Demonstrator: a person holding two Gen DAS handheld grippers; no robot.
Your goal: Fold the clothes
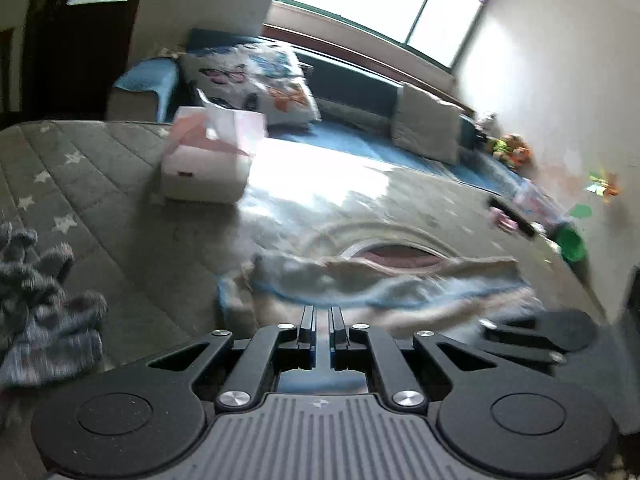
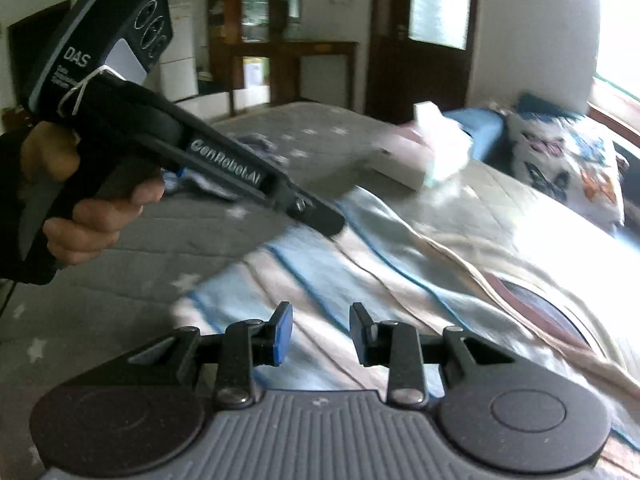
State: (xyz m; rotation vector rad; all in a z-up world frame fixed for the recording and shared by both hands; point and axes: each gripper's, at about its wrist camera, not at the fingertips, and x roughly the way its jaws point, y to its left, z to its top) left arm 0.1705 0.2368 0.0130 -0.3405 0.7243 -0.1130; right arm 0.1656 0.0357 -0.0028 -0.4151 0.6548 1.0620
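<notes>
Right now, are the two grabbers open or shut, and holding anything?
Left gripper: nearly shut, apparently pinching the striped shirt at its edge.
Right gripper: open, holding nothing, over the shirt.

Ahead of the left tongs, the striped blue-and-cream garment is being smeared by blur. Whether its fabric is being pinched there cannot be told; the dark knitted heap is being cropped leftward.

striped shirt lies spread on the quilted mattress, neck opening away from the right gripper. tissue box on the mattress behind the shirt. butterfly pillow behind the box; plain cushion to its right. crumpled garment at the mattress's left edge.
</notes>
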